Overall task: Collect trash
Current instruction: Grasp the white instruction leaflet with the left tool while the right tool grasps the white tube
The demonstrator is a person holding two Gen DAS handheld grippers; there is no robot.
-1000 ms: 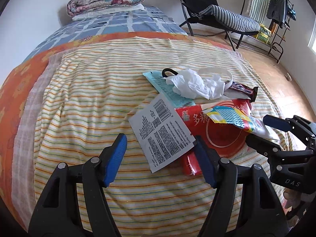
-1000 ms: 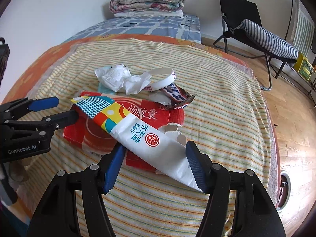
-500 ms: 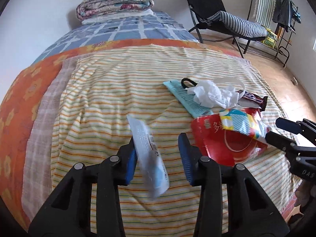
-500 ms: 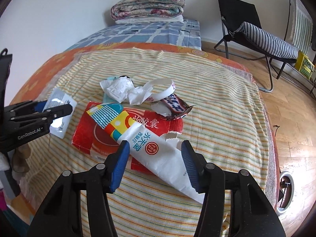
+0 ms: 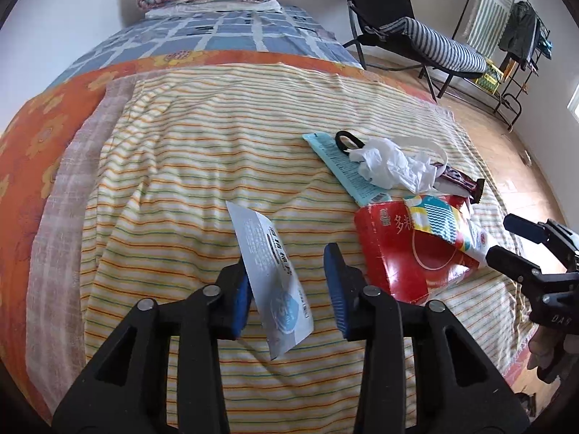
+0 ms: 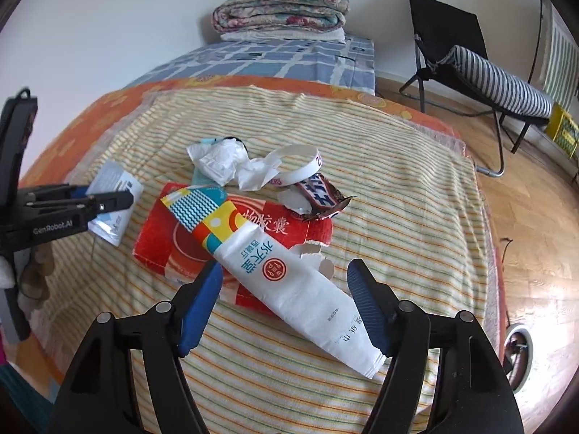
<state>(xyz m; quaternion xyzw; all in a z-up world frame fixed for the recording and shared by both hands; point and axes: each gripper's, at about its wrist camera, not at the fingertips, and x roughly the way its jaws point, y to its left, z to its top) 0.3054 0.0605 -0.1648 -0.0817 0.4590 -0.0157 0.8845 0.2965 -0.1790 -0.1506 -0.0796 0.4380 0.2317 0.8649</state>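
Observation:
My left gripper [image 5: 286,271] is shut on a white wipes packet [image 5: 267,253], which stands on edge above the striped sheet; the right wrist view shows that packet [image 6: 112,195] hanging from the left gripper [image 6: 105,197]. A long white tissue pack [image 6: 289,282] with a colourful end lies across a flattened red box [image 6: 159,238]. My right gripper [image 6: 286,267] straddles this pack; its jaws are opening and the pads stand clear of it. Behind lie crumpled white tissue [image 6: 224,162], a white paper band [image 6: 304,166], a chocolate wrapper [image 6: 322,199], a teal sachet [image 5: 343,166] and a black hair tie [image 5: 347,141].
All of it lies on a bed with a striped sheet [image 5: 202,137] over an orange cover. Folded quilts [image 6: 282,11] sit at the head. A black folding chair with a striped cushion [image 6: 499,86] and a clothes rack [image 5: 524,29] stand on the wooden floor [image 6: 535,217] to the right.
The left gripper closed on the white packet, lifted it from beside the red box and carried it left. The right jaws narrowed around the long pack, then widened again.

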